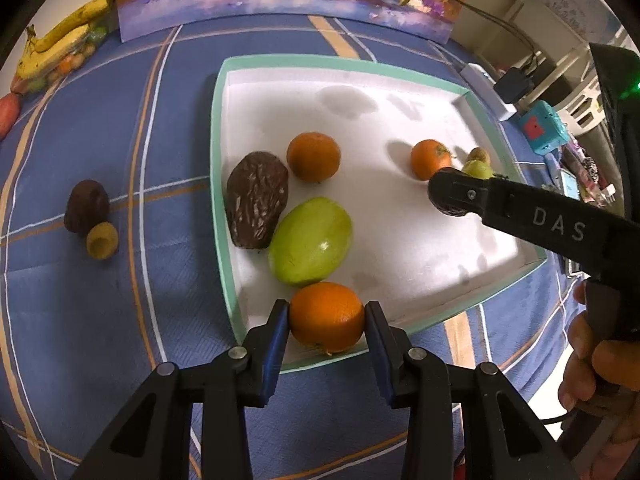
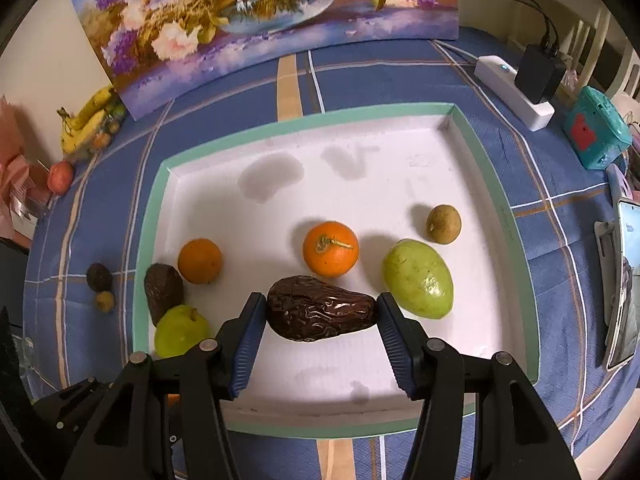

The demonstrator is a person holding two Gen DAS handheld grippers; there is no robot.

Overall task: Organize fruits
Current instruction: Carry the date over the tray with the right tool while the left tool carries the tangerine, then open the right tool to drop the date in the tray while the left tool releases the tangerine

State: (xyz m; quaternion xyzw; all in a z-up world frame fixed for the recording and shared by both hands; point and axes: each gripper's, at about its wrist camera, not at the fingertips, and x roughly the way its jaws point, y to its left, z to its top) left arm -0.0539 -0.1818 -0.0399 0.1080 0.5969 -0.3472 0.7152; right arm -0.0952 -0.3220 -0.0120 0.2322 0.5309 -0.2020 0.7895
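Fruits, catalogued as they lie. Item one: an orange [image 1: 326, 317], clamped between the pads of my left gripper [image 1: 326, 320] above the near edge of the white tray [image 1: 218, 128] with its mint-green rim. Item two: a wrinkled dark brown avocado [image 2: 320, 308], lying crosswise between the fingers of my right gripper [image 2: 322, 312], both pads touching its ends, low over the tray floor.

Resting in the tray, left portion: a second wrinkled avocado [image 1: 257, 199], a green mango [image 1: 310, 240] touching it, and an orange [image 1: 313, 157] just behind them. Right portion: an orange with a stem [image 2: 330, 249], another green mango [image 2: 418, 278] beside it, and a small brownish round fruit [image 2: 443, 224] farther back.

Outside the tray, on the blue plaid cloth [image 1: 120, 120] to the left: a dark avocado [image 1: 87, 206] with a small tan fruit [image 1: 102, 240] touching it. Far left corner: a bunch of bananas [image 1: 60, 44] and a red fruit [image 2: 60, 177]. Behind the tray, a flower painting [image 2: 260, 20] stands upright; to the right, a white power strip [image 2: 516, 92] with a black adapter.
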